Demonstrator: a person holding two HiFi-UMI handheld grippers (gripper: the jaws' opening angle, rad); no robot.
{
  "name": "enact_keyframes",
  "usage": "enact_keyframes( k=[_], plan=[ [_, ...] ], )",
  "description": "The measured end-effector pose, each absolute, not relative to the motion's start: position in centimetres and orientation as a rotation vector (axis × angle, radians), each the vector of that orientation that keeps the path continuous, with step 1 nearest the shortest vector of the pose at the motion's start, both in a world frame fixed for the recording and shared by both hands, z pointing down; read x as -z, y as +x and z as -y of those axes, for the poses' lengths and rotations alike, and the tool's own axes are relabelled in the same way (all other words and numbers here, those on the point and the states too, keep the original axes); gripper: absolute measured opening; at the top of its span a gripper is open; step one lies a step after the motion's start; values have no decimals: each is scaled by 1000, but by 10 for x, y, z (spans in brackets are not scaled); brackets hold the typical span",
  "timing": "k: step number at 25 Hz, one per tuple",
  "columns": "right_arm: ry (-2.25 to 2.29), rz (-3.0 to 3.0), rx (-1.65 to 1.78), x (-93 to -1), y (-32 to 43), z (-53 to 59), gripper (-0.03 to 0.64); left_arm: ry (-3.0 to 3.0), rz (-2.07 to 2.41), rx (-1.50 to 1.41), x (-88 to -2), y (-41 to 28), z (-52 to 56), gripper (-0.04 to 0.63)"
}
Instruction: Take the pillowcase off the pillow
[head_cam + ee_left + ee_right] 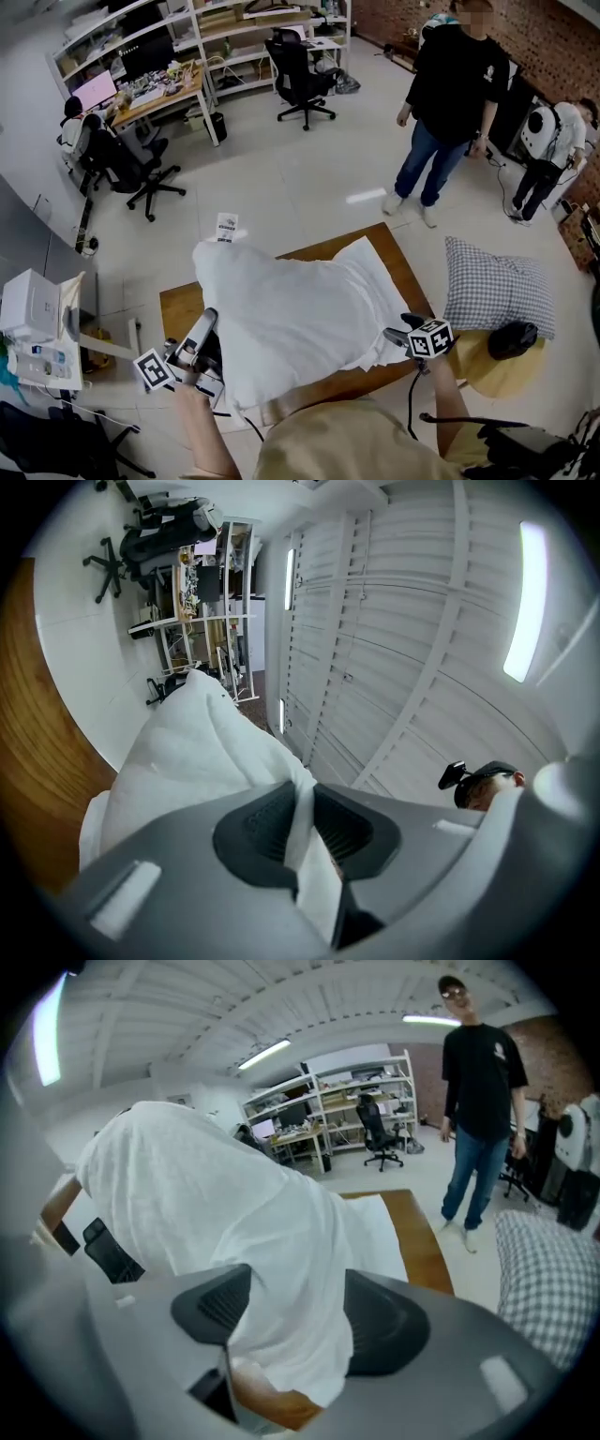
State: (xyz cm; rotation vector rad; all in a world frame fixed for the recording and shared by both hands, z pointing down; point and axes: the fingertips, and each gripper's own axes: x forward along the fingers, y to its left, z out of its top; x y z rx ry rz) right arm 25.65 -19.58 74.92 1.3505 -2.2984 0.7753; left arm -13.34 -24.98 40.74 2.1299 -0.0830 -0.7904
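Observation:
A white pillow in its white pillowcase (291,314) lies raised on the wooden table (398,258). My left gripper (208,323) is at the pillow's near left corner, shut on a thin fold of the pillowcase (187,752); in the left gripper view that fold runs straight between the closed pads of the left gripper (302,810). My right gripper (394,336) is at the near right corner. In the right gripper view the right gripper (286,1321) stands with its jaws wide apart, and a loose bunch of pillowcase (206,1194) hangs between them.
A checked cushion (497,286) rests on a yellow seat to the right, with a black object (514,339) beside it. A person (450,84) stands beyond the table's far end. Office chairs (131,159), desks and shelves line the back left. A white box (33,323) sits at the left.

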Motion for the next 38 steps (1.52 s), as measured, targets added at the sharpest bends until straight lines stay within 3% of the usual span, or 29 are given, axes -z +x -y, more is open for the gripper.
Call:
enact_keyframes(
  k=[4, 10, 17, 20, 25, 29, 38],
  plan=[
    [1327, 2371, -664, -739, 236, 234, 308, 2199, 86, 760, -436, -144, 226, 63],
    [1458, 2466, -816, -714, 245, 290, 258, 2251, 119, 738, -465, -150, 203, 64],
    [1196, 2402, -1064, -828, 223, 391, 252, 2277, 154, 728, -464, -121, 203, 64],
    [1136, 2343, -1177, -879, 221, 395, 214, 2295, 190, 716, -472, -106, 200, 64],
    [1113, 2348, -1150, -892, 228, 411, 48, 2319, 304, 771, -466, -104, 228, 63],
    [1255, 2307, -1164, -892, 252, 409, 15, 2249, 299, 895, -466, -122, 227, 61],
    [1553, 2050, -1124, -917, 336, 383, 17, 2120, 342, 1182, -410, -192, 225, 58]
  ],
)
